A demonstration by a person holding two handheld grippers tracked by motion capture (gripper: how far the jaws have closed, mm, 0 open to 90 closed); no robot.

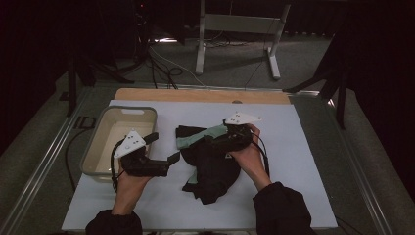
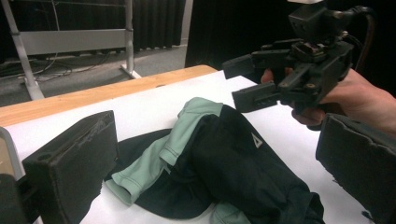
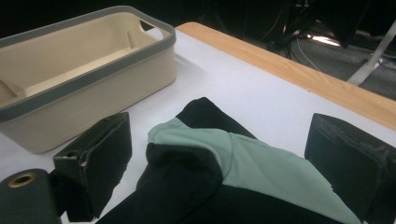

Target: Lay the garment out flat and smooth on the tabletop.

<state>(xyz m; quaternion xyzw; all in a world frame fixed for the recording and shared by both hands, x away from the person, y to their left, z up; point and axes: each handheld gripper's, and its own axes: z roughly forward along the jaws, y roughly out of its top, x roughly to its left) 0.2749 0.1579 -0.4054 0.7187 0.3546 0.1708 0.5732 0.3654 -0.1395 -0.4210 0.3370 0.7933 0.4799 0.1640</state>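
Note:
A black garment with mint-green panels (image 1: 210,171) lies crumpled in the middle of the white-covered table (image 1: 293,147). My left gripper (image 1: 164,147) is just left of it, open, jaws pointing at the cloth. In the left gripper view the garment (image 2: 233,163) lies beyond the wide-spread jaws of the left gripper (image 2: 215,140). My right gripper (image 1: 215,142) hovers over the garment's upper part, open; from the left gripper it appears as the right gripper (image 2: 245,84), nothing in it. In the right gripper view the mint panel (image 3: 261,163) lies between and below the jaws of the right gripper (image 3: 222,140).
A beige bin with a grey rim (image 1: 127,110) stands empty at the table's left, close behind the left hand; its wall (image 3: 93,79) is near the garment. A wooden strip (image 1: 195,94) edges the far side. A metal stand (image 1: 235,24) and cables lie on the floor beyond.

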